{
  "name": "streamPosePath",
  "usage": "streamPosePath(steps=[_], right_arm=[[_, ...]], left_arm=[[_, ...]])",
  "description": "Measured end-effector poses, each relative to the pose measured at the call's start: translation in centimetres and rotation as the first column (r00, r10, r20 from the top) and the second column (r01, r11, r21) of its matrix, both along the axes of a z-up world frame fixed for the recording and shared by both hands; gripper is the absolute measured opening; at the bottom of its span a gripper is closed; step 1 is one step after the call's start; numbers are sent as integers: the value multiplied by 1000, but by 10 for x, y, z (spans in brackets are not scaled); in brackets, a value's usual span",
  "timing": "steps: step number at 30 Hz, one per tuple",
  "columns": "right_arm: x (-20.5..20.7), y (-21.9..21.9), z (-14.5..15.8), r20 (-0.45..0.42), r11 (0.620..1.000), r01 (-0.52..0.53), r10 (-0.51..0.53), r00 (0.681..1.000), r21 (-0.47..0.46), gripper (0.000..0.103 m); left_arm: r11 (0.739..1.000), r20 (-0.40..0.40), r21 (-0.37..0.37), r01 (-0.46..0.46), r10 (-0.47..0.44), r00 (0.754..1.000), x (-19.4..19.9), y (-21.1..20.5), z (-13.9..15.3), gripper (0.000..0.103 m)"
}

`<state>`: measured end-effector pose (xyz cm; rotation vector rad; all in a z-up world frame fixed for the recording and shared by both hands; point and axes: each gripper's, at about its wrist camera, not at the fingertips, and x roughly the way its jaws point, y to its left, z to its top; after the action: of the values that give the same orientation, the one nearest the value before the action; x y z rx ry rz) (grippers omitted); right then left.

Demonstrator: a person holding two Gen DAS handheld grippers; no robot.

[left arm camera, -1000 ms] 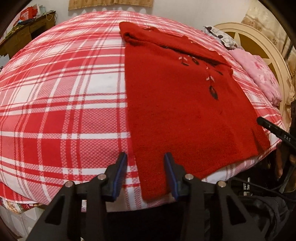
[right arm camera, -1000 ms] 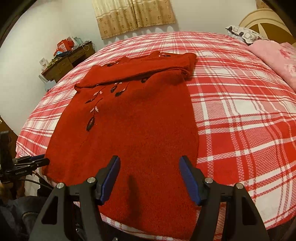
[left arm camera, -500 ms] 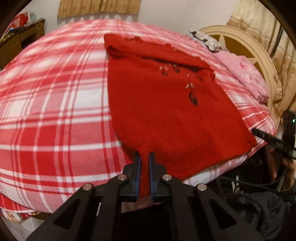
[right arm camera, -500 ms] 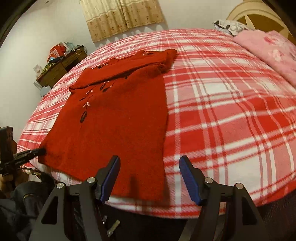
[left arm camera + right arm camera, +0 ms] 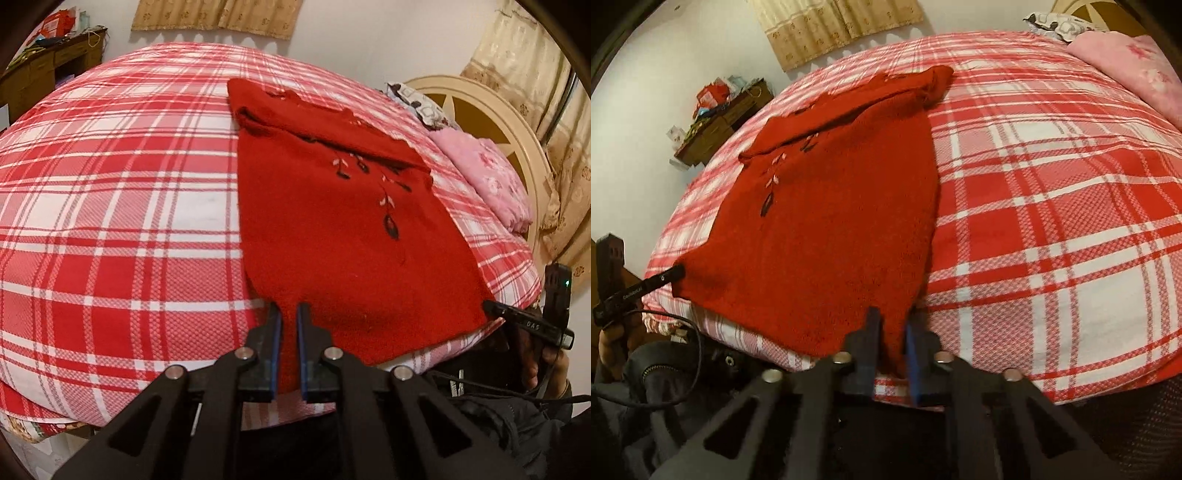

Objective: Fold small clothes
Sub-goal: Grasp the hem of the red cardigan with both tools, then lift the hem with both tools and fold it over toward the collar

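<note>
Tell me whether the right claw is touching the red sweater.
Touching. In the right wrist view, the right claw is shut on the red sweater's near hem corner.

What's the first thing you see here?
A big red sweater lies flat on a red-and-white checked bed, its hem at the near edge. The left claw and the right claw each pinch a bottom corner of it. A pink blanket lies by the headboard.

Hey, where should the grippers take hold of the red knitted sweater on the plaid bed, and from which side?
Grip the red knitted sweater at its two hem corners, coming from the near edge of the red-and-white plaid bed. The hem lies flat there, with the sleeves folded across the far end. The left gripper and the right gripper each already pinch one corner.
</note>
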<state>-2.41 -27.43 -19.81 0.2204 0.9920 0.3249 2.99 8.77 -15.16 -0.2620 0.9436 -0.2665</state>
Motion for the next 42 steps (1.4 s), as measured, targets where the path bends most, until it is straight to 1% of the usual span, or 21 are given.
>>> streamPosePath(steps=[2,5,6,8,11,16,20,26,30,33,34,35,36,38,40,41,42], right_arm=[[-3,-4,6,34,999,0,-1,999,42,8],[-4,-5,9,83,998,1,-5,996,56,8],[-2,-5,6,80,999,15,-20,997,52,8],[1,-6,0,63,998,34,-38,997,51,7],[2,-5,9,99,998,33,-38,994,53,7],[8,2,45,219,998,19,-31,975,61,7],[21,4,68,278,997,19,-37,960,69,7],[43,1,98,342,995,31,-61,938,93,7],[59,-2,117,381,995,43,-76,921,94,7],[64,-4,138,423,993,44,-85,902,106,7],[64,-5,148,445,993,43,-88,891,112,6],[63,-5,158,466,992,39,-90,880,117,2],[59,-5,170,497,992,33,-88,863,120,0],[56,-3,190,542,993,28,-87,836,117,0],[56,-2,202,561,993,17,-82,824,120,0],[57,0,205,562,993,8,-74,824,120,0],[60,4,206,552,995,-10,-47,833,101,0]], left_arm=[[1000,18,-8,-2,3,1000,-1,2,3,8],[1000,43,-18,-1,2,999,1,2,1,8],[1000,39,-9,-6,6,999,3,1,-1,8],[1000,19,-23,-11,11,1000,8,3,-7,8],[999,24,-40,-12,13,1000,14,7,-5,8],[998,83,-54,-16,20,996,26,12,14,8],[997,128,-68,-20,28,991,38,16,32,8],[986,153,-165,-36,61,986,55,25,50,8],[981,171,-190,-38,72,983,66,26,59,8],[981,195,-193,-32,70,978,73,25,67,8],[981,205,-194,-30,71,976,76,24,71,8],[979,214,-200,-26,70,974,78,25,75,8],[979,223,-204,-25,71,972,80,25,79,8],[977,242,-214,-22,75,967,84,27,87,8],[972,253,-232,-16,77,964,86,28,93,8],[972,255,-234,-13,75,964,87,27,94,8],[974,257,-226,-9,68,964,88,25,95,8]])
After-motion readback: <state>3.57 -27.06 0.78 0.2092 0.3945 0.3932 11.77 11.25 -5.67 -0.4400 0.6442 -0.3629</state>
